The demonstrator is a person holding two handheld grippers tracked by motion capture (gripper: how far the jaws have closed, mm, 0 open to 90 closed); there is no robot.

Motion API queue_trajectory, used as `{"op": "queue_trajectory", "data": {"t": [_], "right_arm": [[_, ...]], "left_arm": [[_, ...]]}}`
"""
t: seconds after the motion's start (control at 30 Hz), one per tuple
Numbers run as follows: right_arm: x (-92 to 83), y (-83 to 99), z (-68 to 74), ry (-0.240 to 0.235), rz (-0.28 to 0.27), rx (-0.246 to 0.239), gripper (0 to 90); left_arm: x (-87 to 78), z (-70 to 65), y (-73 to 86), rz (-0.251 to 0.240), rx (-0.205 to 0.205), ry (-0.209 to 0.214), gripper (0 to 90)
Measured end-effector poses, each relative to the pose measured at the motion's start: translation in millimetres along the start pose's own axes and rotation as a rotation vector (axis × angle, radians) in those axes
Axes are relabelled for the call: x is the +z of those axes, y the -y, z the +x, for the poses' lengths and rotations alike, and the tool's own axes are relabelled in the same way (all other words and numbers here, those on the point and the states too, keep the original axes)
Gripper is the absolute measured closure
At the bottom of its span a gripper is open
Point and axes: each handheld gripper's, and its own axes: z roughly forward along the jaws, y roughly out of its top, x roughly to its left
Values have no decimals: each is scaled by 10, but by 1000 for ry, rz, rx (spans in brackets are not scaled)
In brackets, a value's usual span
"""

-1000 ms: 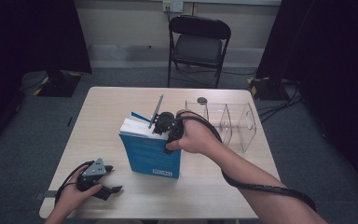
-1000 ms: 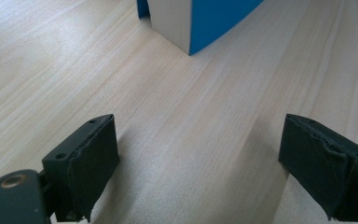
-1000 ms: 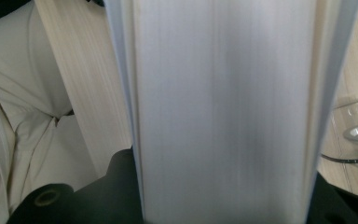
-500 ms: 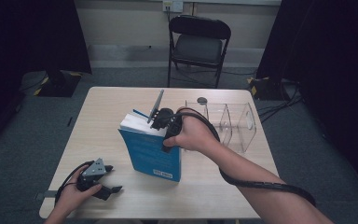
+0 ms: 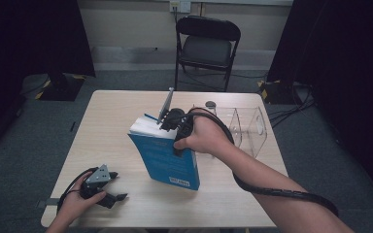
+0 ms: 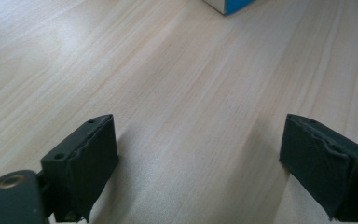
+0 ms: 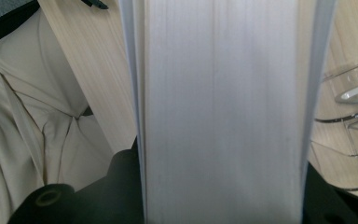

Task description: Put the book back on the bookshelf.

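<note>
Upright, thick blue book (image 5: 167,158), white page block, tilted slightly.

A thick blue book (image 5: 167,158) stands tilted on its lower edge at the table's centre, white page block (image 7: 223,112) up, top leaning toward ten o'clock, cover facing six.

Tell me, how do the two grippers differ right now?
The right gripper is clamped on the top of a blue book standing on edge; the left gripper holds nothing, jaws wide open. The right is raised mid-table; the left rests low near the table's front edge. Both are hand-held.
</note>
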Motion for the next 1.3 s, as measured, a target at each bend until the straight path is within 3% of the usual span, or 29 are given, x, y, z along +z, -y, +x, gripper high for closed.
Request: {"op": "queue_trajectory", "data": {"t": [0.03, 0.47, 0.83, 1.3], "right_arm": [[-5, 12, 1, -3, 4, 7, 620], [-139, 197, -31, 4, 41, 39, 620], [-258, 384, -110, -1, 30, 95, 620], [-341, 659, -187, 13, 57, 149, 620]], "left_arm": [[11, -12, 1, -7, -17, 11, 90], [16, -9, -7, 0, -7, 4, 66], [15, -9, -7, 0, -7, 3, 65], [19, -15, -7, 1, -13, -1, 61]]}}
